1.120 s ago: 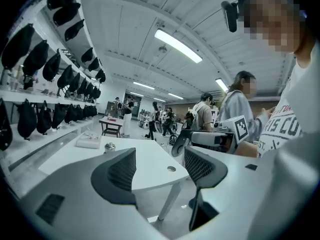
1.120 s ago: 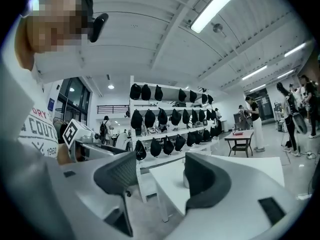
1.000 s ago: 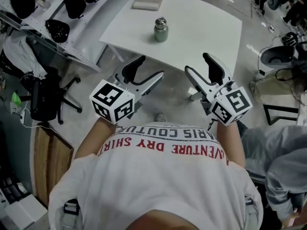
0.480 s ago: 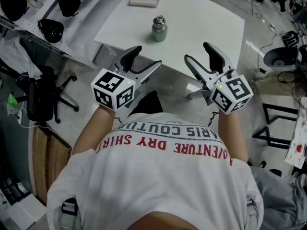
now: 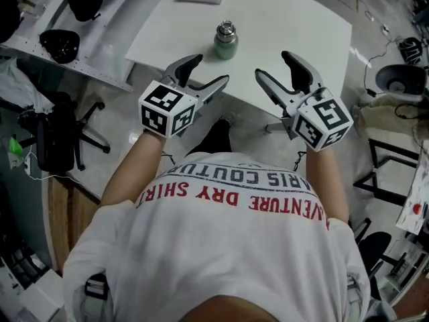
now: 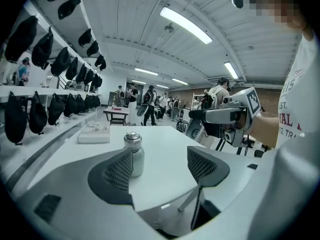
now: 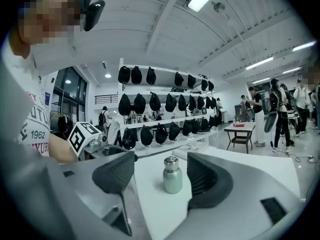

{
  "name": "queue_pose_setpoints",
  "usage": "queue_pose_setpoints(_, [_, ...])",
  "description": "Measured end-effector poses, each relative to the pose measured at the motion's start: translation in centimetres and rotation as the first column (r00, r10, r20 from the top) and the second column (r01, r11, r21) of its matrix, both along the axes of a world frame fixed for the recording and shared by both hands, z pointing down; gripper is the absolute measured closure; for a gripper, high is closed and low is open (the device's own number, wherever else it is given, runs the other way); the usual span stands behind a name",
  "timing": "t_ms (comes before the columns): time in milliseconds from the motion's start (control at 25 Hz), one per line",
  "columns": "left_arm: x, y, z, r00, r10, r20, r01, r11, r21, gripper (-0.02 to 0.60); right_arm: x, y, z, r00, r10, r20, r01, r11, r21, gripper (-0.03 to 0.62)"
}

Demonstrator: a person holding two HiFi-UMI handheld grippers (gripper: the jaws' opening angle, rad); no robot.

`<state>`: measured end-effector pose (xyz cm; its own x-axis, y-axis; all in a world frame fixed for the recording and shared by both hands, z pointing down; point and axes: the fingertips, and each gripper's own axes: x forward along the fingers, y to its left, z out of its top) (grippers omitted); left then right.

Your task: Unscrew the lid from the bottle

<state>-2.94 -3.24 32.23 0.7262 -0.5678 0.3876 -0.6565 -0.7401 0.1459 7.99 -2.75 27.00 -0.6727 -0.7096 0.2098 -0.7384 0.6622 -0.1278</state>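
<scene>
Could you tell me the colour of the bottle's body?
Pale green bottle, silver lid; clearest in the right gripper view.

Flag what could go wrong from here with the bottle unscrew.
1. The bottle stands free and upright on the table. The left gripper and right gripper are open and short of it, so a jaw bump on approach could tip it.
2. In the left gripper view the bottle lines up with one jaw, not the gap, so a straight approach would likely hit it.
3. The lid is small, shiny metal. A grip may slip, or the bottle may spin with it.
</scene>
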Motion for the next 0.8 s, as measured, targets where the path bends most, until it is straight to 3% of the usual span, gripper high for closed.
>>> queue_pose_setpoints(200, [0.0, -3.0, 3.1, 0.999, 0.017, 0.04, -0.015, 0.999, -0.045, 0.242, -1.3, -3.1, 2.0, 0.999, -0.011, -0.039, 0.01, 0.999, -0.032, 0.283])
queue_pose_setpoints(800, [1.5, -9.7, 9.8, 0.994, 0.055, 0.097, -0.05, 0.997, -0.056, 0.241, -5.2, -9.4, 8.0, 0.986, -0.123, -0.117, 0.11, 0.988, -0.11, 0.283])
